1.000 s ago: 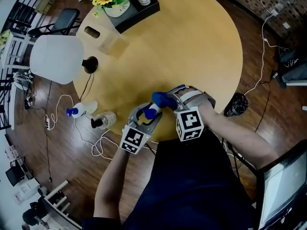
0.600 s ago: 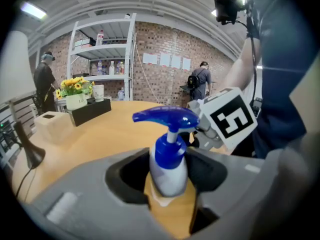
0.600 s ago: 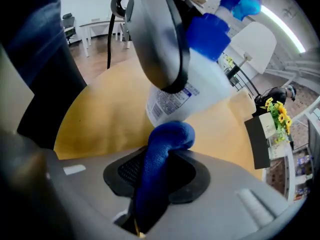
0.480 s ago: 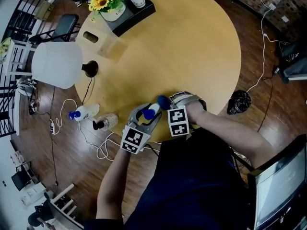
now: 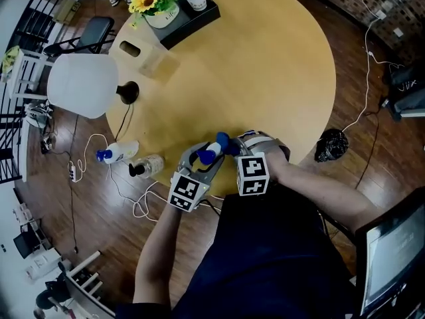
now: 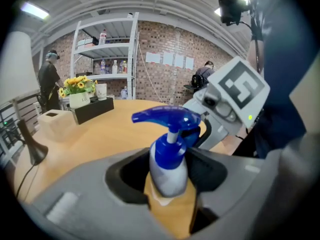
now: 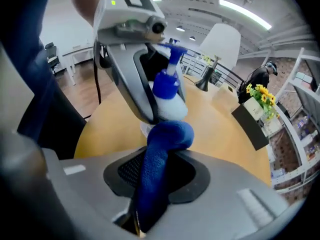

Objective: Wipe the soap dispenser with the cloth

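a person in a dark navy top (image 5: 265, 258), forearms bare, with two pale grey moulded tools: the left gripper (image 5: 205, 155) and the right gripper (image 5: 230, 145), each topped by a white cube (image 5: 186, 193) printed with black square markers, with black textured pads (image 7: 127, 171) inside and a small green light (image 6: 250, 117)

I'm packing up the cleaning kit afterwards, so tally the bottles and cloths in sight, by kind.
soap dispenser: 1
blue-topped spray bottle: 1
black-capped bottle: 1
blue cloth: 1
Total: 4
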Motion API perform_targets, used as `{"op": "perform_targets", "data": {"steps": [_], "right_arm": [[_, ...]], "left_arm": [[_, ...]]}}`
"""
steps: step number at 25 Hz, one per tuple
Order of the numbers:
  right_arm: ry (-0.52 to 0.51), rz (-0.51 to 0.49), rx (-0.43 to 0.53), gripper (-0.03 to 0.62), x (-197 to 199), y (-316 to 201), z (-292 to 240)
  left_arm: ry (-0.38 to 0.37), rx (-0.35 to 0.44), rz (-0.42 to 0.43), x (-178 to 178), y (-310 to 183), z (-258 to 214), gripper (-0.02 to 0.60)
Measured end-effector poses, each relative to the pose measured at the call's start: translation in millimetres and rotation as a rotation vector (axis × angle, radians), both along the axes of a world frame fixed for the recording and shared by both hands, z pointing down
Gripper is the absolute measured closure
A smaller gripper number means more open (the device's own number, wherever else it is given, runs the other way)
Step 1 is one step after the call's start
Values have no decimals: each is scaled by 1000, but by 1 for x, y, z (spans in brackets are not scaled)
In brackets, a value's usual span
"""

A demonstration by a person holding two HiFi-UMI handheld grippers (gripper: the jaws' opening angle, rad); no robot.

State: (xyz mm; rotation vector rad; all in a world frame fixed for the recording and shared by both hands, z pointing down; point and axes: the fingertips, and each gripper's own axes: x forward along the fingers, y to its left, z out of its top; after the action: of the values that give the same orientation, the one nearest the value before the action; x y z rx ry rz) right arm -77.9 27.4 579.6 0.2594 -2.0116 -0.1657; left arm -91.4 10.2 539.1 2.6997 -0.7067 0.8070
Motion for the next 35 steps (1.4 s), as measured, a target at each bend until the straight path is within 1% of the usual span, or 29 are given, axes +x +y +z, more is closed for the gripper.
{"op": "perform_targets", "data": {"steps": [3,5,6,7,9,11,12,13,15,17,18,19,20,22,24,25,26,28,30,33,35], "right_arm": [[63,-19,-25,491,-1,-1,25],[95,-30,-70,491,1,4,38],[91,-16,-104,491,3,6,41],[68,22,-146,491,6,7,40],[-27,160,-248,491,15,7,32],[-139,315,-350,491,32,8,21],[-184,375,-383,491,43,7,15],[-216,422,-399,491,54,6,11],[-261,498,-404,490,75,3,8],[-308,567,-403,490,94,-2,5],[-337,604,-407,490,104,-4,3],[-371,644,-413,490,114,-7,0],[-408,683,-421,490,123,-10,-4],[-488,754,-437,490,140,-18,-13],[-557,792,-436,491,150,-28,-27],[-583,792,-419,491,152,-34,-36],[-605,776,-390,491,151,-40,-47],[-636,698,-295,491,142,-54,-80],[-660,564,-163,491,121,-68,-126],[-676,347,51,491,87,-90,-200],[-647,240,179,491,74,-104,-236]], "left_arm": [[-8,-6,-18,-1,-1,0,370],[-21,-10,-39,-2,-2,0,370],[-30,-13,-55,-2,-2,1,370],[-41,-15,-73,-1,-2,2,369],[-74,-10,-110,0,-2,3,370],[-132,4,-134,1,1,6,370],[-166,10,-143,1,1,10,368],[-195,14,-152,2,1,15,368],[-223,9,-185,2,-2,24,371],[-217,-30,-262,-3,-8,26,374],[-187,-67,-322,-6,-11,23,374],[-126,-116,-394,-8,-14,15,376],[-31,-172,-471,-9,-18,2,376],[215,-264,-606,-13,-29,-31,376],[447,-306,-685,-17,-42,-69,376],[536,-312,-706,-19,-49,-88,376],[607,-313,-720,-21,-55,-108,376],[726,-325,-739,-22,-67,-147,376],[846,-365,-743,-20,-74,-179,376],[993,-406,-692,-11,-79,-222,376],[1072,-410,-645,-7,-79,-247,377]]}}
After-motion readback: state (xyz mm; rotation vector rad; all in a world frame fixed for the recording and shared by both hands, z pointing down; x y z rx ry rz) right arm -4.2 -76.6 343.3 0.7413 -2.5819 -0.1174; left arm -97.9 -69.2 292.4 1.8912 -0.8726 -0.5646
